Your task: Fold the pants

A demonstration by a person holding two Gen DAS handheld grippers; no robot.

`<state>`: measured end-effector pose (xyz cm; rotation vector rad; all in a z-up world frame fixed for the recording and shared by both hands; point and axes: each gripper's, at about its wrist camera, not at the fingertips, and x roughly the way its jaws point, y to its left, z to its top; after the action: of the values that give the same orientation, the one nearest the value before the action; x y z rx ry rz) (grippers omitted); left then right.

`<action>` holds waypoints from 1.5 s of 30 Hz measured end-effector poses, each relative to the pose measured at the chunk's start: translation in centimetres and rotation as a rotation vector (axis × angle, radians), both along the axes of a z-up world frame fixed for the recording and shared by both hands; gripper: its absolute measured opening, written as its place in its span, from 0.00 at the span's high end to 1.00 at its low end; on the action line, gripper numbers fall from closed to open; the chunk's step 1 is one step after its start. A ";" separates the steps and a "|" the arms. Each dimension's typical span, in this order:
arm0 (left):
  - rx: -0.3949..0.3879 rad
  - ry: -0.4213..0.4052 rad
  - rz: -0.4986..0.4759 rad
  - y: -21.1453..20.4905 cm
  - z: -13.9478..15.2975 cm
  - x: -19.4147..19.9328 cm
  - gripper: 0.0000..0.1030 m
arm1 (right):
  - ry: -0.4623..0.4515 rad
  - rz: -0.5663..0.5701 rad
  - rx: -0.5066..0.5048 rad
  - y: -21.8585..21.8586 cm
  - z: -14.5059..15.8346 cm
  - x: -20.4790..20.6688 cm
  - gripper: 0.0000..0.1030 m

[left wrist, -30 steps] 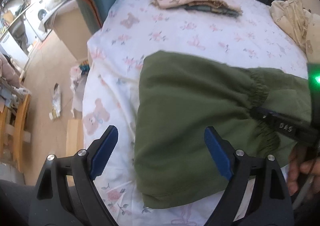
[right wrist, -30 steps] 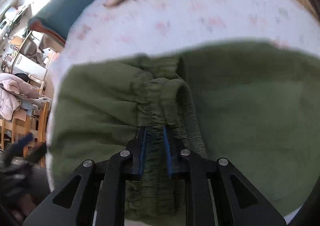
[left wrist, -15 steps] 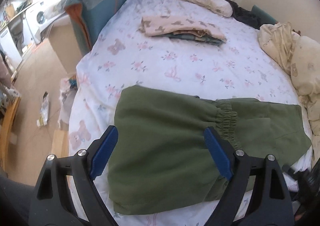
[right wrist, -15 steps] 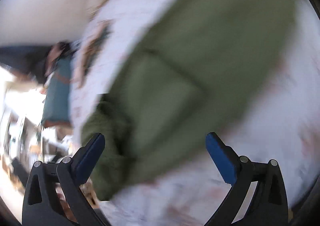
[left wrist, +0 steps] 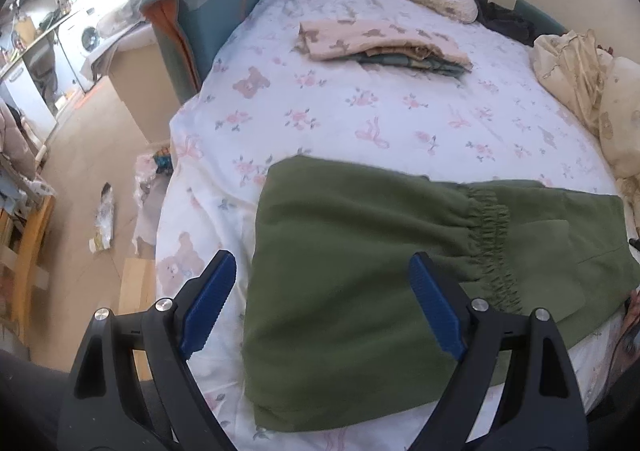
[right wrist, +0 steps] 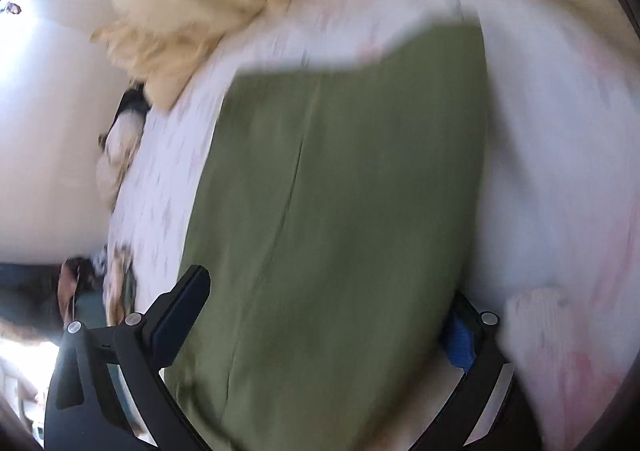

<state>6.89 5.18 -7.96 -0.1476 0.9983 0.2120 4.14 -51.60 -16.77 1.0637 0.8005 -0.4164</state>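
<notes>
Olive green pants [left wrist: 360,259] lie folded over on the bed's near part, the gathered elastic waistband [left wrist: 494,243] running across them right of centre. My left gripper [left wrist: 320,307] is open and empty, held above the pants' left half. In the blurred right wrist view the pants [right wrist: 340,211] fill the middle. My right gripper [right wrist: 324,319] is open, its jaws wide apart on either side of the cloth's near end, the right one partly hidden by the cloth; it grips nothing.
The bed sheet [left wrist: 360,119] is white with bears and flowers. A stack of folded clothes [left wrist: 380,43] lies further back. Cream bedding [left wrist: 580,75] is bunched at the right, also in the right wrist view [right wrist: 208,3]. The floor [left wrist: 88,171] drops off left of the bed.
My right gripper let go of the waistband, opened and swung round to the pants' far right end. My left gripper pulled back and rose, still open.
</notes>
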 end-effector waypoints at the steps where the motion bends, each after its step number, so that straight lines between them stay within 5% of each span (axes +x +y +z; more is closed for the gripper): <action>1: -0.016 0.003 0.003 0.1 0.0 -0.1 0.17 | 0.007 -0.009 -0.016 -1.2 0.2 0.2 0.00; 5: 0.006 -0.005 0.005 0.0 0.0 0.1 0.17 | 0.000 -0.085 -0.023 -4.8 0.6 0.7 0.04; 7: 0.001 -0.005 0.011 0.0 -0.1 0.6 0.17 | -0.004 -0.104 -0.005 -5.9 0.2 0.6 0.19; 9: -0.002 -0.005 0.029 0.1 -0.1 1.0 0.17 | 0.021 -0.095 -0.043 -6.9 0.3 0.8 0.71; 10: -0.003 -0.007 0.038 0.2 -0.1 1.1 0.17 | 0.019 -0.087 -0.061 -7.1 0.5 0.7 0.82; 15: -0.019 -0.017 0.068 0.5 0.2 1.4 0.17 | -0.095 -0.020 -0.190 -6.5 3.8 1.2 0.95; 20: -0.035 -0.012 0.088 1.4 0.3 1.3 0.17 | -0.237 0.179 -0.300 -1.3 9.0 3.1 0.97; 24: -0.076 0.008 0.127 2.7 0.0 0.8 0.17 | -0.286 0.391 -0.454 7.7 14.1 4.3 0.97; 31: -0.114 0.032 0.139 3.6 -0.5 -0.2 0.17 | -0.451 0.726 -0.450 24.3 18.5 1.8 0.97; 35: -0.176 0.058 0.148 3.9 -1.0 -0.3 0.17 | -0.486 0.958 -0.424 35.2 16.2 -1.3 0.97; 38: -0.171 0.053 0.146 3.9 -0.9 -0.4 0.17 | -0.392 1.141 -0.439 40.8 11.0 -2.9 0.96; 41: -0.173 0.045 0.142 4.1 -0.7 -0.6 0.17 | -0.295 1.251 -0.469 43.0 7.3 -4.0 0.90; 45: -0.224 0.049 0.129 4.1 -0.6 -0.5 0.17 | -0.273 1.405 -0.409 43.3 7.2 -5.1 0.69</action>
<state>6.41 9.23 -8.54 -0.4135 1.0606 0.2215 -0.92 -8.31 -9.53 0.0117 0.9639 0.7261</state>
